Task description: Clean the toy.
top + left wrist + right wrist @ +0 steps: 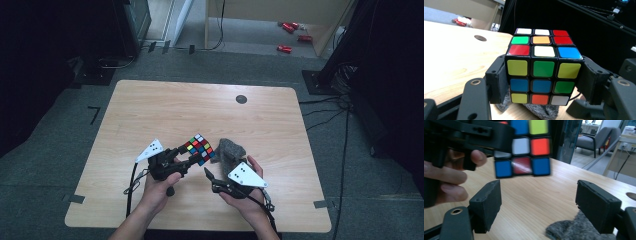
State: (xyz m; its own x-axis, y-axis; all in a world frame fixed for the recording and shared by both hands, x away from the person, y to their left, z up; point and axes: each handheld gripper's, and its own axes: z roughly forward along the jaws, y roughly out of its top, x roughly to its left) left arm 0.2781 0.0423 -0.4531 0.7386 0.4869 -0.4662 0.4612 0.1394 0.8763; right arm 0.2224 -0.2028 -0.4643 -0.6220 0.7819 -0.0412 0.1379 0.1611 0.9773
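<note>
A scrambled puzzle cube [200,148] is held above the wooden table [190,105], with my left gripper [195,154] shut on it. In the left gripper view both pads press the cube's [543,67] side faces, my left gripper [544,83] pinching its lower rows. A grey fuzzy cloth [231,150] lies on the table just right of the cube. My right gripper [212,175] hovers near the cloth, below and right of the cube. In the right gripper view my right gripper [539,202] is open with bare tabletop between the jaws, the cube [524,152] up ahead and the cloth [571,230] under the right jaw.
A dark round grommet [241,99] sits in the table's far right part. Red items [290,30] lie on the floor beyond the table. Black stands and cables [340,80] flank the right side. A grey chair [596,140] stands far off.
</note>
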